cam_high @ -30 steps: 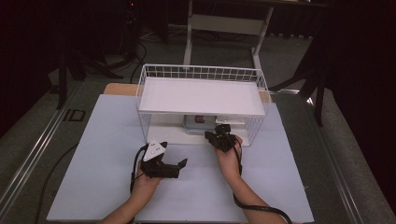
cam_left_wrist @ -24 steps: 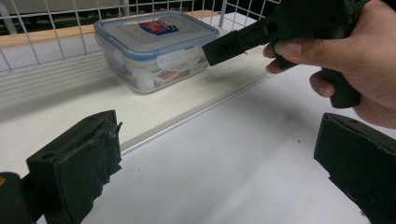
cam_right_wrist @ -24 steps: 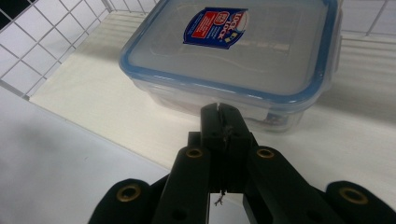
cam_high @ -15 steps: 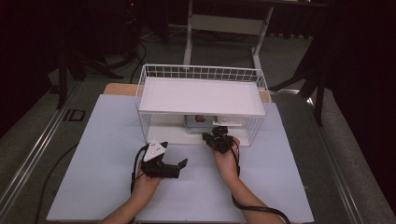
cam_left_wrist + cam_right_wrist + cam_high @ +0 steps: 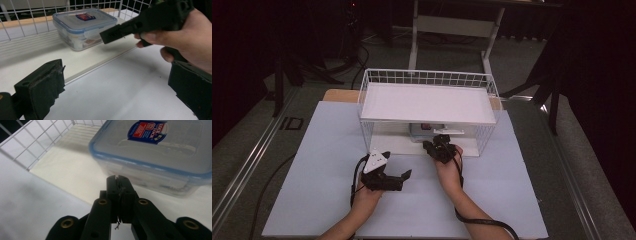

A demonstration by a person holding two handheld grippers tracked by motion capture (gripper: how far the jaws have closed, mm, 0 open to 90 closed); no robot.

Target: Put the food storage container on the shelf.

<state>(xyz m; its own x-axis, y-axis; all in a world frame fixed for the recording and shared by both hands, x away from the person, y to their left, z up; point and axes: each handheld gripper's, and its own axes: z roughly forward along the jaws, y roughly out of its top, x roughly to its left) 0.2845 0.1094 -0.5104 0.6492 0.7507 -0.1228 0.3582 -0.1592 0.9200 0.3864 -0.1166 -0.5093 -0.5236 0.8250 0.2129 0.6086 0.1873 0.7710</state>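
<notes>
Under the wire shelf rack in the high view sits the plastic container; right gripper reaches toward it, left gripper parked on the table, likely waiting. Left gripper view: left jaws spread wide, holding nothing; container well ahead, lid on. Right gripper view: right gripper jaws pressed together, empty, tip just short of the container wall, probably to nudge or drag it out.

Dark room, grey floor, white desk frame behind.

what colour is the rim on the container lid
Blue, around the clear lid of the container; the right gripper view shows it best.
</notes>
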